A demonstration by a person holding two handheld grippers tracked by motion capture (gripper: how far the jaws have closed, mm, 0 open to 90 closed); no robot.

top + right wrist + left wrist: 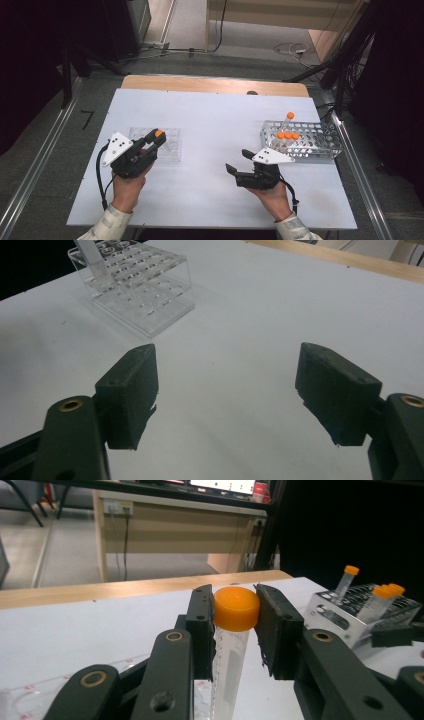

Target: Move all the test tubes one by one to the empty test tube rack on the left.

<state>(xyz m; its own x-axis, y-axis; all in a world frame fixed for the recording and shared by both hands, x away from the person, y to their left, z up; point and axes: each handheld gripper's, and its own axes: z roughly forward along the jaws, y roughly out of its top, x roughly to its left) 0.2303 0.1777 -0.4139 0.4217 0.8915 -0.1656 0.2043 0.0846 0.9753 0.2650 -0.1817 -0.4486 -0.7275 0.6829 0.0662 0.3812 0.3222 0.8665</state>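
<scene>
We see the left gripper (156,136) clamped on an orange-capped tube (234,630), upright between its jaws, above the clear rack (170,145). The right gripper (239,161) stands wide open with nothing in it, beside the metal rack (320,142).

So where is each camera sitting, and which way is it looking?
High view: above the person's side, looking forward and down on the white table; both forearms, left gripper and right gripper show.
Left gripper view: on that gripper, looking along its jaws, shut on an orange-capped tube, toward the metal rack.
Right gripper view: on that gripper, looking between its open jaws at the clear rack.
Shared: the high view also shows the tube, clear rack and metal rack.
</scene>
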